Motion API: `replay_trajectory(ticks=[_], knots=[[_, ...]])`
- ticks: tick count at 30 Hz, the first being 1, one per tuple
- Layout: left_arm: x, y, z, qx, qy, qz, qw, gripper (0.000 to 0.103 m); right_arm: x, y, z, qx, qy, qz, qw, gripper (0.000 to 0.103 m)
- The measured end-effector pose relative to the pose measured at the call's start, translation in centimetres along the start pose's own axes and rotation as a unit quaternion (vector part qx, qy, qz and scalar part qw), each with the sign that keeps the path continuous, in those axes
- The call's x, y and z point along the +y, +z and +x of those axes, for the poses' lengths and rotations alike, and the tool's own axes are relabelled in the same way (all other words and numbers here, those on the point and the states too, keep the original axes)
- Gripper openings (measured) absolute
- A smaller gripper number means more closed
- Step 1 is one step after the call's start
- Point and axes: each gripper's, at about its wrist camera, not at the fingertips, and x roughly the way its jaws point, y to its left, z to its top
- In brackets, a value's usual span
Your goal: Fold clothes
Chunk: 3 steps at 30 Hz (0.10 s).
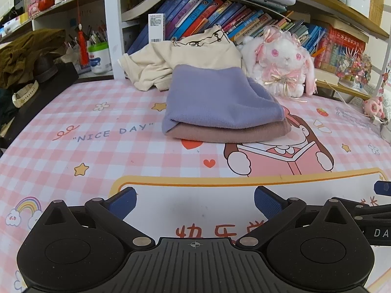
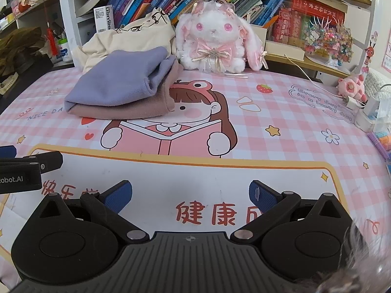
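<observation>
Blue pads (image 1: 123, 201) of my left gripper (image 1: 195, 201) sit closest in the left wrist view, spread wide with nothing between them, poised low over the white panel of the printed desk mat (image 1: 85, 112). I judge I hold it back there because the near part of the mat is my working space and nothing is laid out on it yet. Further off, a lilac cloth (image 1: 215, 97) lies folded on top of a dusty-pink cloth (image 1: 232, 133), edges roughly matched, set towards the back so the finished stack stays out of the way. Behind them a cream garment (image 1: 180, 61) is slumped and crumpled against the books (image 1: 207, 12), just beside a plush rabbit (image 1: 281, 66); that looks like the piece left to fold.

From the right wrist view, my right gripper (image 2: 190, 193) is likewise parted and empty, level with the left gripper (image 2: 22, 171) at the frame's left edge. Side by side, they are placed to reach forward together. Here the lilac cloth (image 2: 114, 83) shows its open end facing right, and the cream garment (image 2: 127, 36) rests partly behind the stack, touching it.
</observation>
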Motion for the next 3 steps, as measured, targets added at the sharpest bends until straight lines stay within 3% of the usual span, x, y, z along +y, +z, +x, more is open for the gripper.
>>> replay_trajectory(ticks=[3], knots=[[0.09,0.02,0.04,0.0,-0.004,-0.001,1.0,0.103,-0.02,0.02,0.06,0.001,0.001,0.0,1.0,0.103]])
